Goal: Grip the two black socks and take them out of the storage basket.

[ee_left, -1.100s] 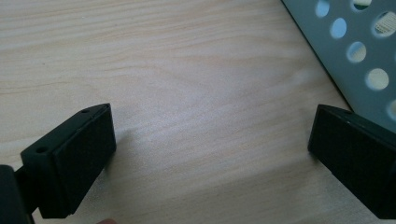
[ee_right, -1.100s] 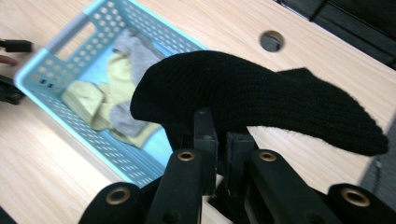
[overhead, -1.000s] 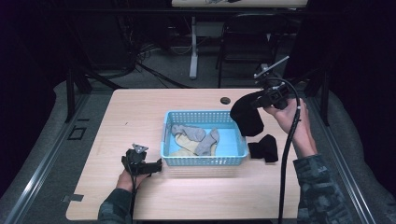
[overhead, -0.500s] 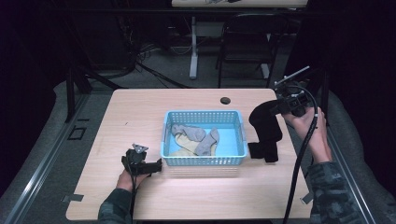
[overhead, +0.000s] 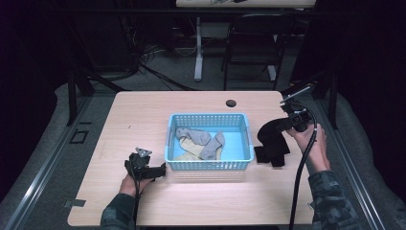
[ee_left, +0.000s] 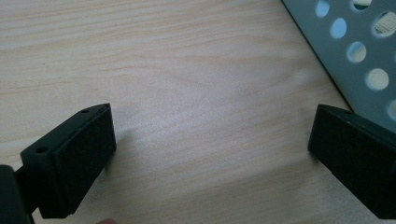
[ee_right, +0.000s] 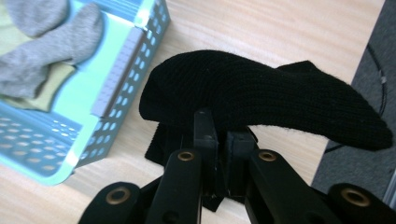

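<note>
A blue perforated basket point(overhead: 209, 164) point(ee_right: 119, 60) stands mid-table and holds several grey and yellowish socks point(overhead: 201, 143) point(ee_right: 42, 42). My right gripper point(overhead: 288, 123) point(ee_right: 218, 122) is shut on a black sock point(overhead: 270, 134) point(ee_right: 261, 93), which droops just right of the basket. Under it on the table lies a second black sock point(overhead: 269, 155) point(ee_right: 159, 142). My left gripper point(overhead: 153, 171) point(ee_left: 210, 154) rests low on the table at the basket's front left corner, jaws wide apart with only bare wood between them.
The wooden table point(overhead: 143, 115) has free room on its left half and along the front. A small dark round grommet point(overhead: 231, 102) sits near the far edge. Chairs and cables stand on the dark floor behind. The basket wall point(ee_left: 355, 46) is close to my left gripper's right jaw.
My right gripper has come down and toward the table's right edge with the black sock, which now hangs over the other black sock. The left gripper has stayed put.
</note>
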Action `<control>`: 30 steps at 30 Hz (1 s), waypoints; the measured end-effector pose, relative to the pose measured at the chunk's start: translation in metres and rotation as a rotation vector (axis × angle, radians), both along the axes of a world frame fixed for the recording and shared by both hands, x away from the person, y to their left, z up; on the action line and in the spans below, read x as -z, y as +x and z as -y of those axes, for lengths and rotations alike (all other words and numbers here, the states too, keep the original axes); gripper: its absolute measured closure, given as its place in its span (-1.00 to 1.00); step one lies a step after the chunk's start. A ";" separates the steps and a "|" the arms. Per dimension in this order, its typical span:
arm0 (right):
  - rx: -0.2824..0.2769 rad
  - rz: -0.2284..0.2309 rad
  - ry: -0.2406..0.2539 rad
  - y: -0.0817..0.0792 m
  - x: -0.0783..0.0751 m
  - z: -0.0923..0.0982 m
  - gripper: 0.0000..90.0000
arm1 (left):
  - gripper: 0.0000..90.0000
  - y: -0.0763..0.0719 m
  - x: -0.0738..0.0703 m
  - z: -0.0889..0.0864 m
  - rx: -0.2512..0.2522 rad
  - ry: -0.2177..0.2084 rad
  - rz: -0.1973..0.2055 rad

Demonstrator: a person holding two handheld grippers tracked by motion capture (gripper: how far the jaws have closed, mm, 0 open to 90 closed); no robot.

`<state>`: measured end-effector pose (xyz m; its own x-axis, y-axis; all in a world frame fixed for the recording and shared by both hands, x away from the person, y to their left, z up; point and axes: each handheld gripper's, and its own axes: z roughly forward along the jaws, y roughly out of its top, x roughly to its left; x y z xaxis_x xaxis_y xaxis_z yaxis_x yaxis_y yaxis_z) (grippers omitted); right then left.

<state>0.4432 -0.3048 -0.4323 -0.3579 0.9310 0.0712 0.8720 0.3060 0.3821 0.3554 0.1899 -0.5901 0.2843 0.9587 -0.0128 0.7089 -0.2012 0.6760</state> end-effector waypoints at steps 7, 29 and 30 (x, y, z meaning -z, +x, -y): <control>0.030 -0.050 0.015 0.008 0.036 0.003 0.91 | -0.98 0.000 0.000 0.000 0.000 0.000 0.000; 0.004 -0.014 0.013 -0.011 0.040 0.007 0.19 | -0.98 0.000 0.000 0.000 0.000 0.000 0.000; 0.005 -0.006 0.013 -0.014 0.038 0.006 0.16 | -0.98 0.000 0.000 0.000 0.000 0.000 0.000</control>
